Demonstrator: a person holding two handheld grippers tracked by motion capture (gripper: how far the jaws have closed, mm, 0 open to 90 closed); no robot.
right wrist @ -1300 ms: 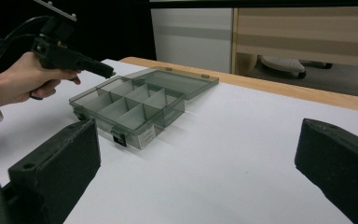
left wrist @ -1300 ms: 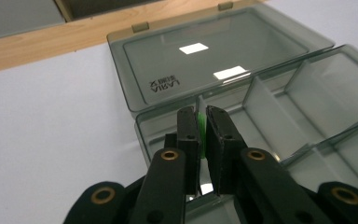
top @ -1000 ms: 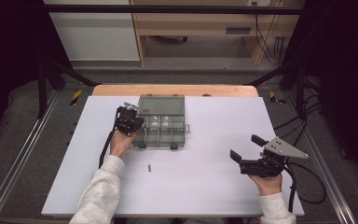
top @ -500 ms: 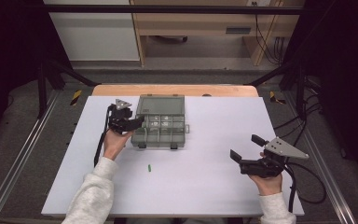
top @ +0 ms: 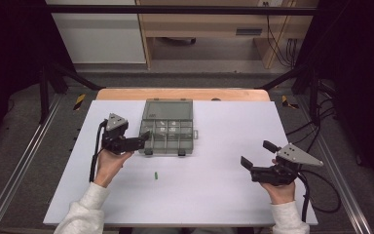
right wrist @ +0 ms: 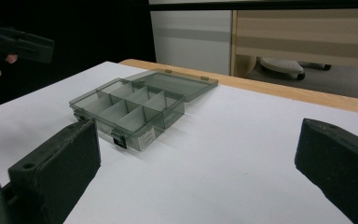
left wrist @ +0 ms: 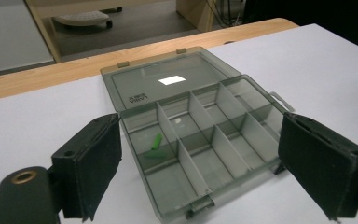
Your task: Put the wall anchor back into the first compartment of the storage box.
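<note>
A smoky grey compartment box (top: 168, 134) lies open mid-table, its lid (top: 169, 108) flat behind it. One small green piece (left wrist: 155, 141) rests in a compartment on the box's left side. Another green piece (top: 156, 174) lies on the white table in front of the box. My left gripper (top: 144, 140) is open at the box's left front corner, jaws pointing toward it and holding nothing. In the left gripper view, the left gripper (left wrist: 205, 154) frames the box (left wrist: 200, 140). My right gripper (top: 258, 154) hovers open and empty at the table's right front, aimed at the box (right wrist: 130, 105).
The white table top (top: 224, 195) has a wooden strip (top: 182, 93) along its far edge. Cables trail from both grippers. Metal rails (top: 19, 165) run along the table's sides. A shelf unit (top: 199, 29) stands on the floor beyond.
My left gripper has drawn back from over the box toward the person and to the left, and now points right. The right gripper has stayed put.
</note>
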